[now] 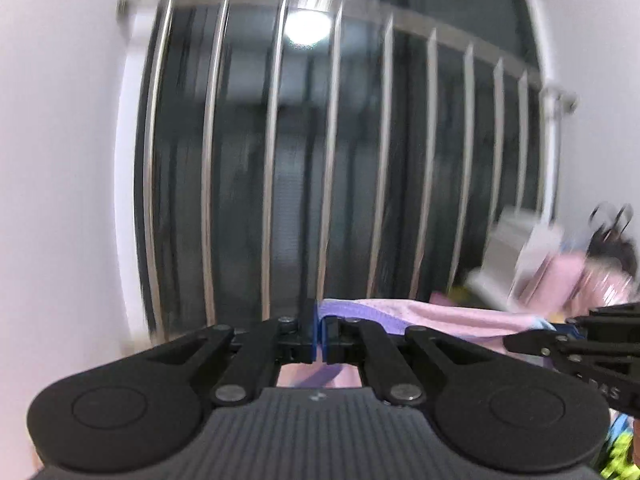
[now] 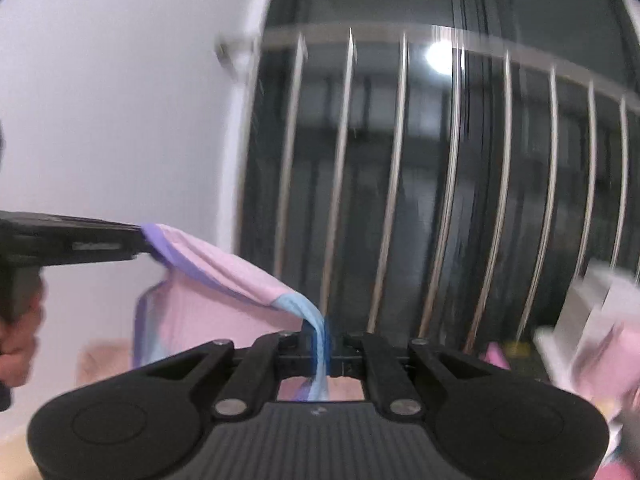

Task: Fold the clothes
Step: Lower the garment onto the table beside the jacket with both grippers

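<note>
A pink garment (image 2: pixel 224 280) with purple trim and a light blue part hangs stretched between both grippers, lifted in the air. My left gripper (image 1: pixel 321 334) is shut on its purple-edged end; the cloth (image 1: pixel 448 318) runs off to the right toward the right gripper (image 1: pixel 568 330), which enters that view from the right edge. In the right wrist view my right gripper (image 2: pixel 325 344) is shut on the light blue part, with cloth hanging down behind the jaws. The left gripper (image 2: pixel 140 240) comes in from the left, held by a hand (image 2: pixel 16 344). Both views are blurred.
A dark window behind a metal railing with vertical bars (image 1: pixel 332 160) fills the background, with white wall (image 1: pixel 60 160) to its left. Blurred white boxes and pink cloth (image 1: pixel 560 276) lie at the right. A pale wooden surface (image 2: pixel 100 360) shows below.
</note>
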Motion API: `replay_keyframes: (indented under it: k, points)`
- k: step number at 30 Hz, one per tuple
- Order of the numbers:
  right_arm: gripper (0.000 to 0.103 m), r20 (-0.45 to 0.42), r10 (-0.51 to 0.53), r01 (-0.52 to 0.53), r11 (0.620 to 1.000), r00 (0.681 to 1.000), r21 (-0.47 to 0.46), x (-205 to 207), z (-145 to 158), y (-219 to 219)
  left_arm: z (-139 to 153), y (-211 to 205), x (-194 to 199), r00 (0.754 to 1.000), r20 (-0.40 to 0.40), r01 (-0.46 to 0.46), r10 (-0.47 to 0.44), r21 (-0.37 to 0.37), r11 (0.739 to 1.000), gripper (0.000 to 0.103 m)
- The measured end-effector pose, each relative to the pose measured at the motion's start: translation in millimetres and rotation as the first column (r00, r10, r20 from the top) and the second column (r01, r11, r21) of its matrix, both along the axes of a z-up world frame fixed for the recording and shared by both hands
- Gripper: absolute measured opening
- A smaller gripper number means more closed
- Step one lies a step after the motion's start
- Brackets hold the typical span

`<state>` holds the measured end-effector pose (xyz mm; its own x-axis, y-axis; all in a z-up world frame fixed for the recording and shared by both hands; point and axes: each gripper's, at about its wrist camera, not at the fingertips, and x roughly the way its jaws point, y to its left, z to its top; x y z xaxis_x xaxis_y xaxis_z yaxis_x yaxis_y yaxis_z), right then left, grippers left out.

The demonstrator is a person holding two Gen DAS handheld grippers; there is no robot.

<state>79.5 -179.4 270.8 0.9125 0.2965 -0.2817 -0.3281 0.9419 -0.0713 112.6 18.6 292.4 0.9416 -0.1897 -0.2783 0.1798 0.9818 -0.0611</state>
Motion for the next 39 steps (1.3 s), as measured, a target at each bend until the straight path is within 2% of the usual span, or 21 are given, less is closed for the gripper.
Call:
replay_keyframes:
  k: [1,2,3,4,6,8,11,15,16,18,21,22,23,25,26,27,28,29,30,37,39]
  points:
    - [0.014,-0.064,-0.007,0.006,1.0,0.998,-0.007,23.4,-20.4,3.3,-27.4,3.5,18.8,0.997,-0.075,-0.01,0.01,0.001,1.0,0.005]
    - [0.026,-0.138,-0.019,0.016,1.0,0.99,-0.025,46.0,-45.2,7.4,-56.9,4.8,34.1,0.987,-0.158,-0.032,0.037,0.031,0.999,0.016]
    - [0.032,-0.193,-0.041,0.031,0.998,0.98,-0.052,61.5,-66.5,11.0,-86.4,6.2,49.5,0.969,-0.239,-0.052,0.066,0.064,0.997,0.028]
    - [0.042,-0.237,-0.062,0.044,0.996,0.969,-0.08,71.6,-87.3,13.1,-114.1,7.8,62.4,0.947,-0.307,-0.068,0.094,0.095,0.993,0.031]
    - [0.045,-0.321,-0.088,0.051,0.991,0.943,-0.122,78.8,-130.7,12.8,-149.7,16.3,58.4,0.931,-0.349,-0.074,0.109,0.113,0.991,0.038]
    - [0.047,-0.382,-0.056,0.015,0.994,0.923,-0.107,66.4,-167.7,5.0,-180.7,27.2,46.6,0.917,-0.386,-0.065,0.102,0.108,0.992,0.042]
    - [0.051,-0.436,-0.026,-0.01,0.997,0.9,-0.08,31.2,-208.7,-10.4,-199.5,43.9,3.4,0.914,-0.397,-0.063,0.09,0.081,0.995,0.059]
    - [0.051,-0.47,0.03,-0.016,0.999,0.882,0.034,-43.2,-236.5,-40.0,-211.8,41.0,-85.0,0.927,-0.374,0.013,-0.035,-0.062,0.998,0.083]
    - [0.051,-0.477,0.054,-0.02,0.997,0.878,0.075,-65.6,-242.2,-45.7,-220.1,35.8,-106.5,0.923,-0.376,0.05,-0.084,-0.099,0.994,0.084]
    - [0.051,-0.491,0.099,-0.04,0.991,0.866,0.129,-103.5,-248.4,-49.2,-238.9,19.7,-137.9,0.907,-0.402,0.082,-0.126,-0.124,0.989,0.084]
    - [0.049,-0.492,0.122,-0.058,0.988,0.862,0.145,-134.4,-254.3,-47.4,-260.4,-9.0,-164.5,0.902,-0.423,0.075,-0.089,-0.05,0.996,0.078]
    - [0.043,-0.487,0.111,-0.051,0.99,0.866,0.134,-140.1,-255.1,-45.7,-264.8,-15.4,-170.2,0.904,-0.422,0.065,-0.074,-0.036,0.997,0.077]
    - [0.037,-0.482,0.095,-0.041,0.992,0.871,0.121,-146.2,-256.3,-43.6,-267.6,-19.0,-173.5,0.9,-0.428,0.065,-0.078,-0.044,0.997,0.073]
    - [0.035,-0.485,0.097,-0.042,0.992,0.869,0.122,-154.2,-258.8,-40.7,-274.1,-24.0,-181.4,0.892,-0.444,0.069,-0.08,-0.039,0.997,0.061]
    - [0.032,-0.491,0.114,-0.062,0.991,0.864,0.121,-155.9,-261.2,-38.2,-276.9,-26.1,-185.9,0.89,-0.45,0.072,-0.074,-0.022,0.997,0.044]
    - [0.031,-0.49,0.119,-0.074,0.991,0.864,0.111,-158.0,-263.2,-35.9,-276.8,-29.9,-190.6,0.895,-0.442,0.068,-0.05,0.025,0.997,0.013]
    - [0.026,-0.477,0.11,-0.076,0.993,0.872,0.091,-161.8,-264.0,-33.0,-276.6,-33.6,-195.3,0.901,-0.433,0.063,-0.026,0.072,0.995,0.004]
    - [0.011,-0.465,0.093,-0.07,0.995,0.88,0.067,-165.9,-264.4,-30.2,-276.3,-36.3,-199.8,0.906,-0.424,0.058,-0.007,0.108,0.992,0.004]
    - [0.003,-0.458,0.075,-0.053,0.997,0.886,0.061,-168.8,-264.4,-29.7,-275.3,-34.1,-203.5,0.909,-0.418,0.049,-0.002,0.102,0.994,0.004]
    - [0.002,-0.434,0.011,0.106,0.964,0.901,0.246,-188.5,-259.9,-61.1,-278.1,2.1,-230.5,0.91,-0.394,-0.111,0.125,0.058,0.992,0.004]
    - [0.006,-0.425,-0.023,0.144,0.957,0.905,0.254,-193.3,-262.2,-70.1,-281.5,9.1,-236.8,0.908,-0.387,-0.143,0.16,0.071,0.987,0.012]
